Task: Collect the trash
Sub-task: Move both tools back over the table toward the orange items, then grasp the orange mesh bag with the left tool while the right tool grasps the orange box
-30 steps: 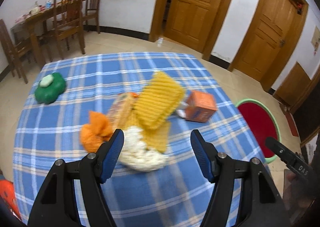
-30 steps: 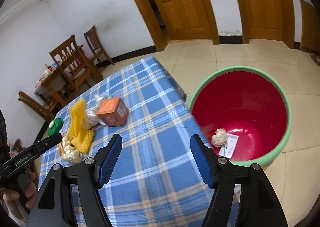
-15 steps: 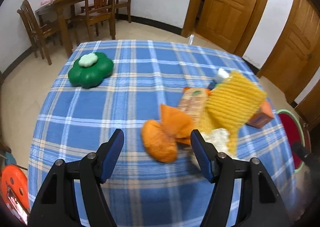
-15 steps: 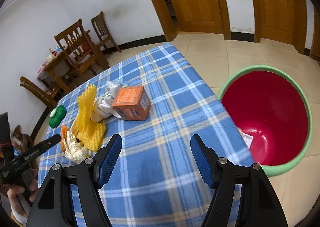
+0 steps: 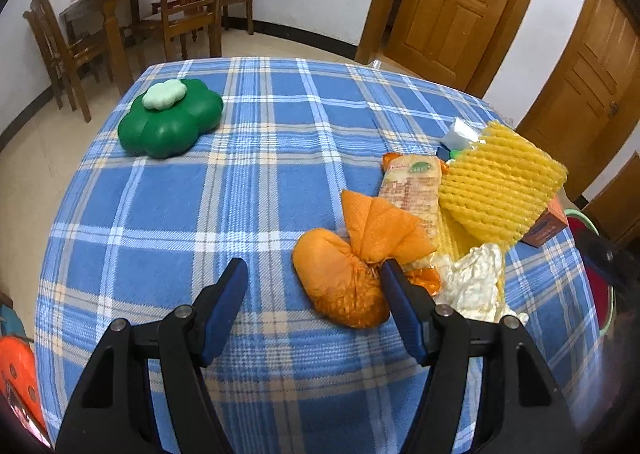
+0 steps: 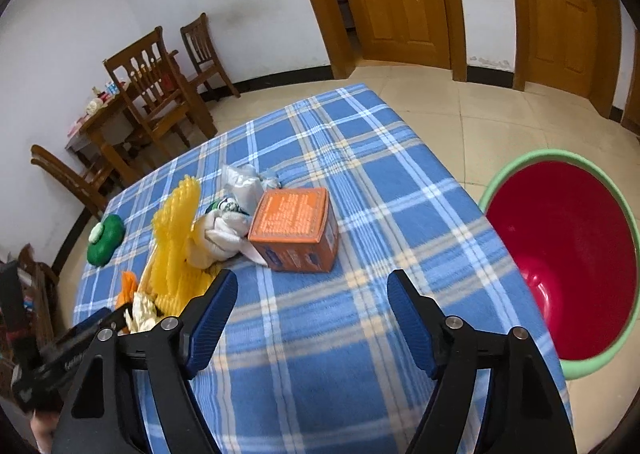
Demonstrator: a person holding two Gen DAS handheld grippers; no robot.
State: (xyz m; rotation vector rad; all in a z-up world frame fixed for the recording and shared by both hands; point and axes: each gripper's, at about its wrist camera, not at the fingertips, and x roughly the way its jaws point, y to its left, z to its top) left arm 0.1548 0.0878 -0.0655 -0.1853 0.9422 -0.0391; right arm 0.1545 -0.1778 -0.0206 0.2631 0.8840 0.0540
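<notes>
I have swung the left gripper (image 5: 312, 274) across the table toward the trash pile. A second ago the white crumpled paper sat between its fingers; now the crumpled orange wrapper (image 5: 344, 274) lies ahead of the right-hand finger, partly behind its tip, and bare blue plaid cloth (image 5: 200, 194) shows through most of the gap. The fingers stand spread at the same width as before, with nothing pinched between them.

The right gripper (image 6: 312, 286) has left the bin. A second ago it looked into the red bin (image 6: 568, 254), where a paper wad and a card lay on the bottom; now the bin sits at the right edge of the view, beside the table and below its top, and its bottom is largely out of sight. The orange box (image 6: 296, 230) now lies directly ahead of the gap, near but not between the fingers. The jaws are opening and are empty.

The remaining trash is grouped on the cloth: the yellow foam net (image 5: 500, 186), the printed snack packet (image 5: 412, 190), the white crumpled paper (image 5: 472, 282), the orange wrapper and the box, all touching or just beside one another. The green flower-shaped container (image 5: 170, 122) stands well apart.

Judgement: one drop is complete and both grippers are lined up for the next pick, left on the wrapper, right on the box. The left needs a small shift rightward to centre the wrapper.
</notes>
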